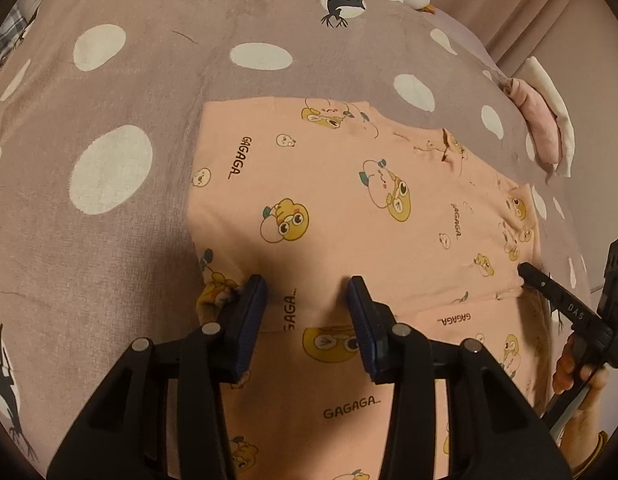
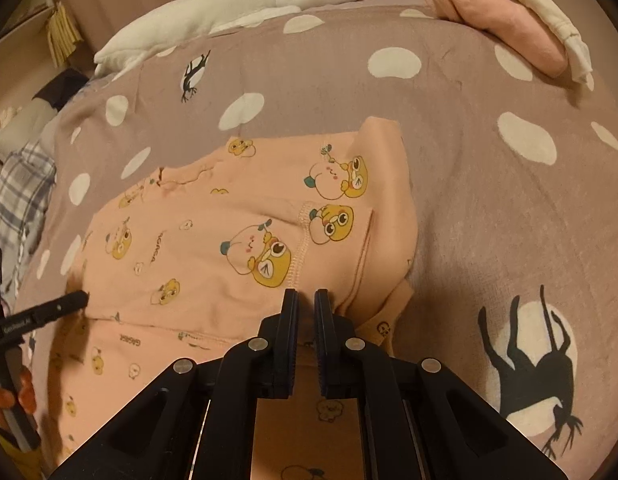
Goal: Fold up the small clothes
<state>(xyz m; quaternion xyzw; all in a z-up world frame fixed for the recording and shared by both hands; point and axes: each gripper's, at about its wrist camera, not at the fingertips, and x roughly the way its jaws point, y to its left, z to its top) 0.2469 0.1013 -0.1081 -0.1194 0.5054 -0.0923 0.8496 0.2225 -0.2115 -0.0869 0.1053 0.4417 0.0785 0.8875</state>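
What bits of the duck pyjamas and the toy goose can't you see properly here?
- Pink garment: its near part runs off the bottom edge of both views, partly behind the left claw and right claw.
- Toy goose: the left wrist view shows little beyond its head at the top edge.
- Folded clothes: cut by the top edge, right wrist view.

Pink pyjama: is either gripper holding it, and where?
Right gripper is shut at the pink pyjama's folded edge, apparently pinching it, though that's not certain. Left gripper is open astride the fabric, gripping nothing.
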